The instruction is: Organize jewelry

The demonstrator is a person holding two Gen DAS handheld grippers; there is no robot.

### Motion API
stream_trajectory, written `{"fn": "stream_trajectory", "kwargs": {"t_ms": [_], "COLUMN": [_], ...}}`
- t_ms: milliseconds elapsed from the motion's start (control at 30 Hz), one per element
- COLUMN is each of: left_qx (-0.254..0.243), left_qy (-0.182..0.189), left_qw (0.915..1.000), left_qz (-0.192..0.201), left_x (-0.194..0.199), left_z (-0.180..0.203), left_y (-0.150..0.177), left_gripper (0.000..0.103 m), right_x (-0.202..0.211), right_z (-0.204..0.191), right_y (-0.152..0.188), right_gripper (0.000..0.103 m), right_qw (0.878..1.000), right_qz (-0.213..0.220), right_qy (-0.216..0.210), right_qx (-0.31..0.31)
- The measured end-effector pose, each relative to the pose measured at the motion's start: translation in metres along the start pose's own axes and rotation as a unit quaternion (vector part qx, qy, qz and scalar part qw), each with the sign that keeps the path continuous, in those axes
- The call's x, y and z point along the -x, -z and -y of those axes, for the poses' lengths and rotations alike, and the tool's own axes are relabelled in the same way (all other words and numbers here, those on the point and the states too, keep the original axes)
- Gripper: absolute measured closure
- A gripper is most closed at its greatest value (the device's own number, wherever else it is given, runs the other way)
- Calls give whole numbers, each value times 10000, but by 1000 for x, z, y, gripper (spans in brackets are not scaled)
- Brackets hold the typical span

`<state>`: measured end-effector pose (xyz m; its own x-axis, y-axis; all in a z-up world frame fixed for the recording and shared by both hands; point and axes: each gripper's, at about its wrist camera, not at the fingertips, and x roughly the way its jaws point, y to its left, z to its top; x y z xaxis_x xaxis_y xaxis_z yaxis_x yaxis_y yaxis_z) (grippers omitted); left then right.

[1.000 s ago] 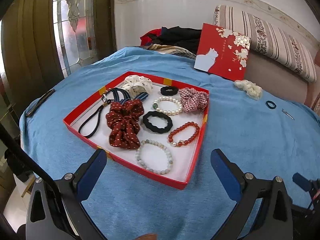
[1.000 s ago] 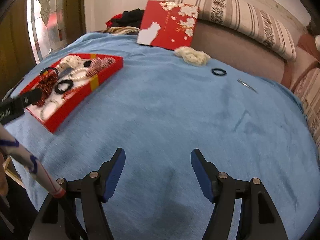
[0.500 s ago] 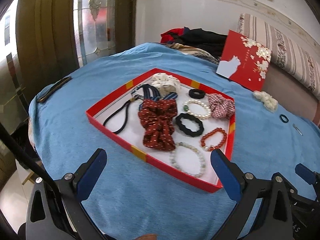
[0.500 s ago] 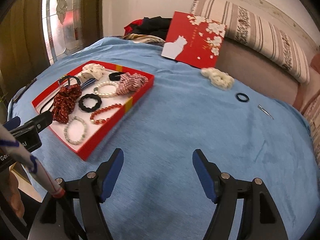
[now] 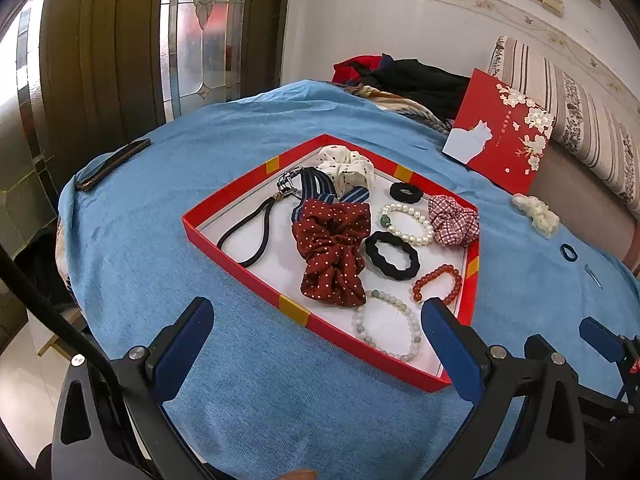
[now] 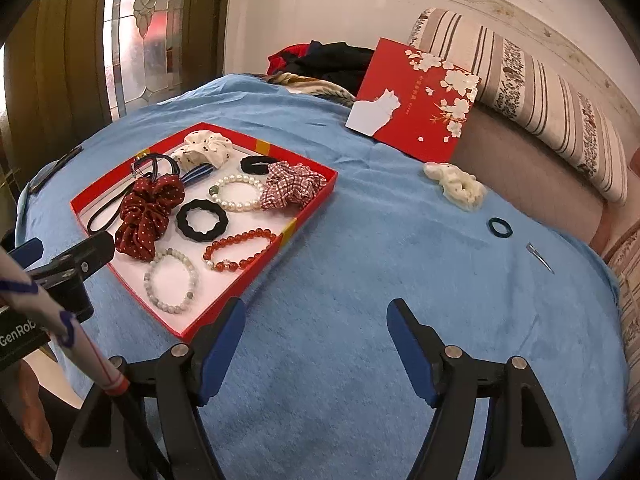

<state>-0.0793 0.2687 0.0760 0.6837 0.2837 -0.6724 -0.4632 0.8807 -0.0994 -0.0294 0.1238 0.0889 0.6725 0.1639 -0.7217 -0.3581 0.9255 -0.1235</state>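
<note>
A red tray [image 5: 248, 268] on the blue cloth holds a dark red dotted scrunchie [image 5: 332, 252], a white scrunchie [image 5: 346, 168], a checked scrunchie [image 5: 454, 220], black hair ties and several bead bracelets. My left gripper [image 5: 316, 312] hovers open over the tray's near rim, holding nothing. To the tray's right, my right gripper [image 6: 316, 308] stands open and empty above bare cloth. Outside the tray, at the far right, lie a cream scrunchie [image 6: 456, 184], a small dark hair tie [image 6: 490, 226] and a metal hair clip [image 6: 540, 256].
The red lid with a white cat [image 6: 420, 100] leans against a striped sofa cushion [image 6: 540, 100] behind the cloth. A pile of dark clothes [image 6: 324, 60] lies at the back. A dark flat object [image 5: 112, 164] sits at the cloth's left edge, by a glazed door.
Both grippers have shifted and rolled, so the tray now sits further right in each view. The right view now takes in the whole tray. Nothing was picked up or moved.
</note>
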Motion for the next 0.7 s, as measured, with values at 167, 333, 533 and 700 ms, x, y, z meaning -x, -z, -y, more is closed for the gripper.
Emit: {"fn": "stream_trajectory", "kwargs": {"t_ms": [167,333,533,700], "left_qx": [119,238,256,273], "left_qy": [-29,-2,59,67], "left_qw": [9999,9997,9996,9995], "left_qz": [6,-48,-96,-115], "left_x": [-2,-5,-6,-7], "left_z": [-5,-10,-11,-11], "left_y": [-2,-4,-4,-4], "left_gripper": [0,0,0,0], "right_x": [-3,-4,-6,-9], "right_z": [-3,-9,-15,-16], "right_y": [-5,-11,-11,-10], "right_gripper": [25,25,25,25], "right_qw": [10000,9999,9998,9999], "right_qz": [-11,31,13,-41], "right_qy": [-23,-58,-79,-59], "right_qx": [32,94,165,154]}}
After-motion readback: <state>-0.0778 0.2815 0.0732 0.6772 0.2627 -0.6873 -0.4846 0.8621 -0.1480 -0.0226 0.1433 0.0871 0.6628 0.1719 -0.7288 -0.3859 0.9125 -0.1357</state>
